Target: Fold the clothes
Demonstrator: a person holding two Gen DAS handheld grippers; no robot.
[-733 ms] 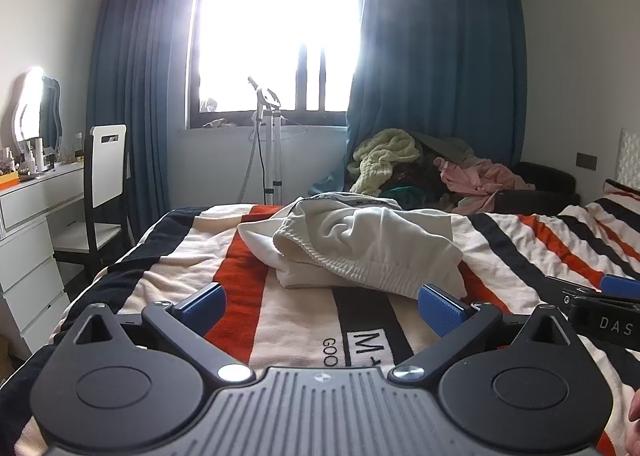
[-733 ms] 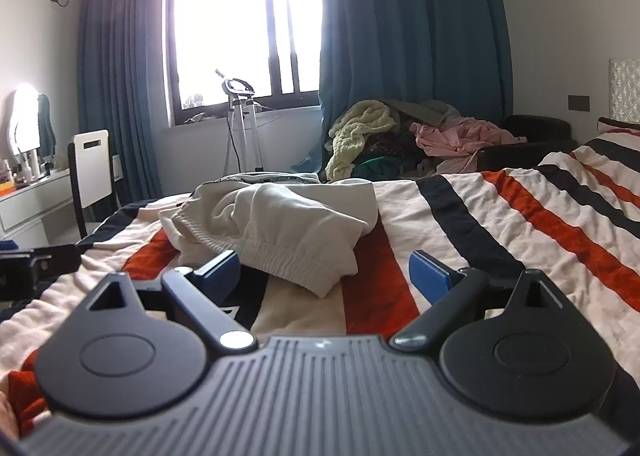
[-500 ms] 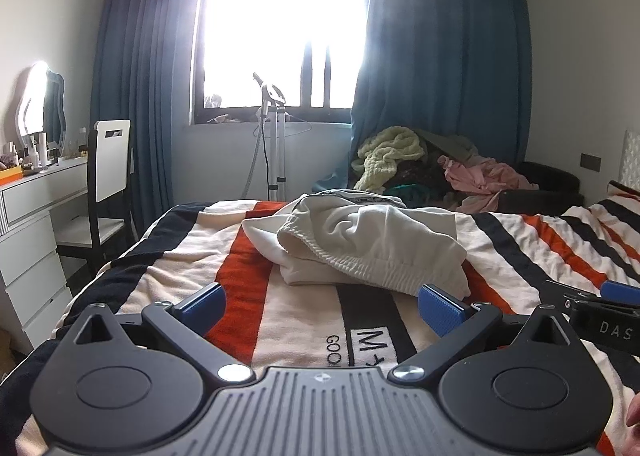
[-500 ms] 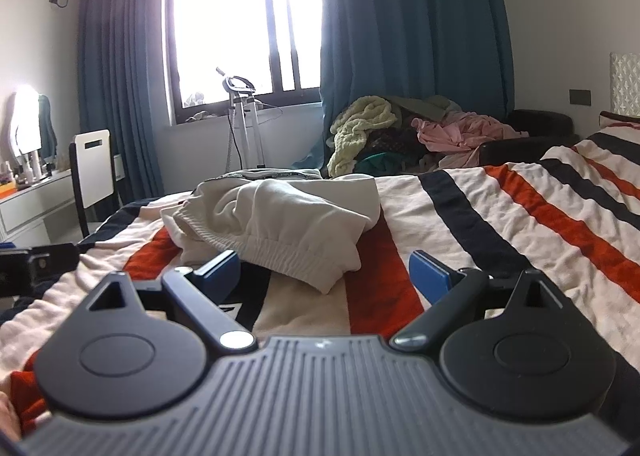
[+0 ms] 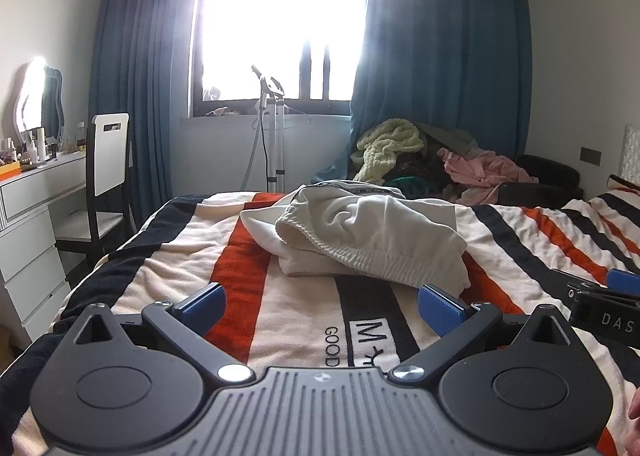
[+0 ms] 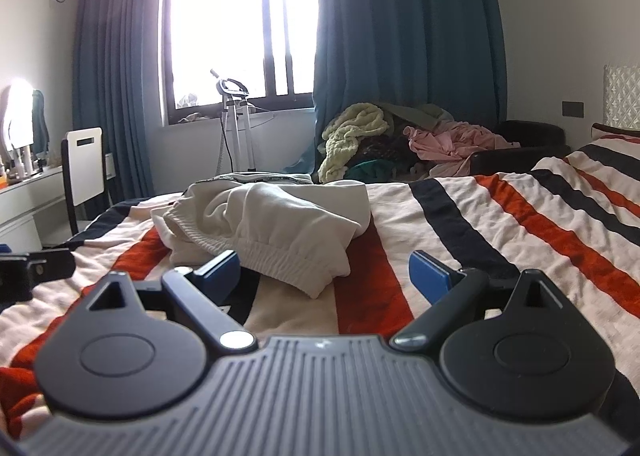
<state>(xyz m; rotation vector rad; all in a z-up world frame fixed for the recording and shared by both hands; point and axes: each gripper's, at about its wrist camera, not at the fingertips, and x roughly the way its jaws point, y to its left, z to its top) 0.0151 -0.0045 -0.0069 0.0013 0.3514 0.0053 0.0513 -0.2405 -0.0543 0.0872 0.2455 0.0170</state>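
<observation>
**Both grippers wide open over the bed, garment untouched ahead**

Left gripper (image 5: 320, 306) held low above the striped blanket (image 5: 168, 280), tipped slightly downward, blue pads (image 5: 438, 306) spread to full width with nothing between them. Right gripper (image 6: 324, 276) likewise low and nearly level, pads (image 6: 428, 274) fully apart and empty. Seen from the left wrist, part of the right gripper at the right edge of the frame; seen from the right wrist, a black piece of the left one at the left edge.

Cream garment (image 5: 372, 240) lying crumpled in the middle of the frame, just beyond the left gripper's fingertips, ribbed hem toward the camera, near the right pad but apart from it. In the right wrist view, the same garment (image 6: 276, 228) centre-left, its hem close behind the left pad, no contact visible.

Blanket with cream, red and black stripes, some lettering between the left gripper's fingers. Behind: bright window (image 5: 280, 19) at upper centre, blue curtains (image 5: 440, 55) on either side, a white stand (image 5: 272, 135) below the sill, a heap of clothes (image 5: 432, 159) on a dark seat at centre right. White chair (image 5: 108, 159), white drawers (image 5: 28, 223) and a lit mirror (image 5: 34, 95) at the left edge. Fingertip of a person (image 5: 634, 412) at the lower right corner.
</observation>
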